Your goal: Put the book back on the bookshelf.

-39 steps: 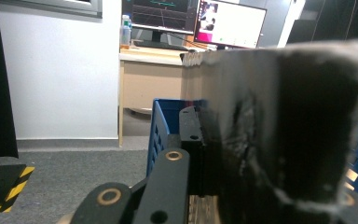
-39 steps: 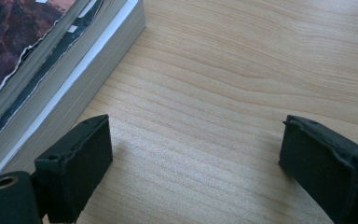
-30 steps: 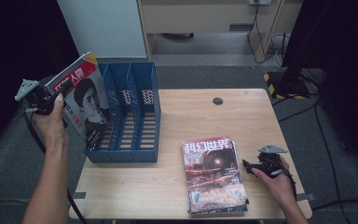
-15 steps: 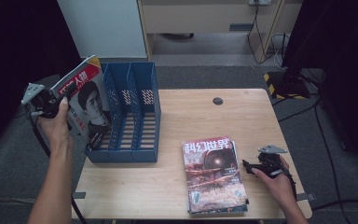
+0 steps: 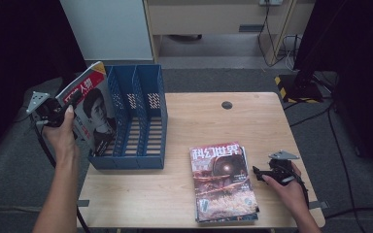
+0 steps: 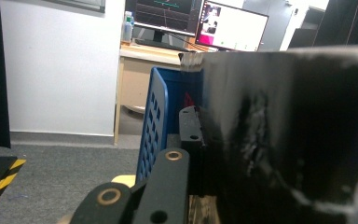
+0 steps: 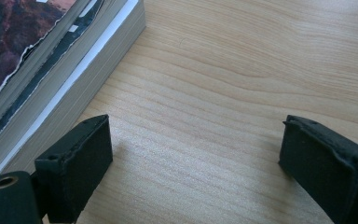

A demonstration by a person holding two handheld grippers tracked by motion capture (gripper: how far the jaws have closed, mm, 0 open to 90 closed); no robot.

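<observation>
My left gripper [image 5: 60,110] is shut on a magazine with a red title band and a portrait cover [image 5: 91,112]. It holds the magazine tilted, just left of the blue three-slot file rack [image 5: 136,121], outside the rack's left wall. In the left gripper view the magazine's dark back [image 6: 284,135] blocks most of the right side, with the rack's blue wall [image 6: 156,119] behind it. A stack of magazines [image 5: 222,182] lies flat on the table's front right. My right gripper [image 5: 258,172] rests open on the wood just right of that stack [image 7: 51,70].
The wooden table [image 5: 199,116] has a round cable hole [image 5: 227,105] near its far edge. The rack stands at the table's left edge, its slots open toward the top. A white cabinet [image 5: 107,29] and cables lie on the floor beyond.
My left gripper has carried the magazine slightly right and down toward the rack's left wall. The right gripper and the stack have not moved.
</observation>
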